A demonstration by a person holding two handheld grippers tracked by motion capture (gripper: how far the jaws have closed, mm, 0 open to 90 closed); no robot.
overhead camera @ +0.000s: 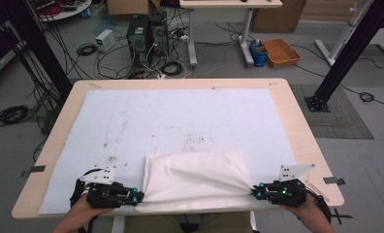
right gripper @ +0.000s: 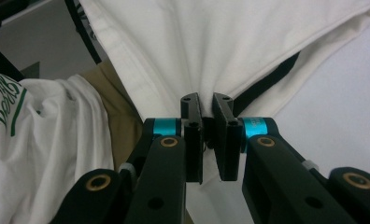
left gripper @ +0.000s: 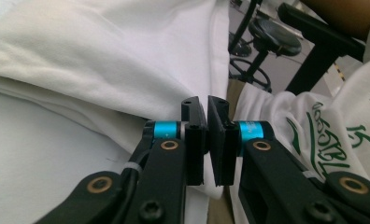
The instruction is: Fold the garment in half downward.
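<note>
A white cloth [overhead camera: 195,177] lies folded at the near edge of the table [overhead camera: 299,126], on a pale sheet [overhead camera: 180,116] that covers it. My left gripper [overhead camera: 140,196] is at the cloth's left near corner, my right gripper [overhead camera: 254,193] at its right near corner. In the left gripper view the jaws [left gripper: 206,105] stand almost together, pinching the cloth's [left gripper: 103,56] edge. In the right gripper view the cloth [right gripper: 211,42] pulls in taut creases down into the shut jaws [right gripper: 206,100].
The person's white shirt with green lettering [left gripper: 332,135] [right gripper: 33,140] is just behind the table edge. A black chair base [left gripper: 272,42] stands on the floor below. Beyond the table are computer towers [overhead camera: 146,34], cables, an orange crate [overhead camera: 280,51] and black frame posts [overhead camera: 350,53].
</note>
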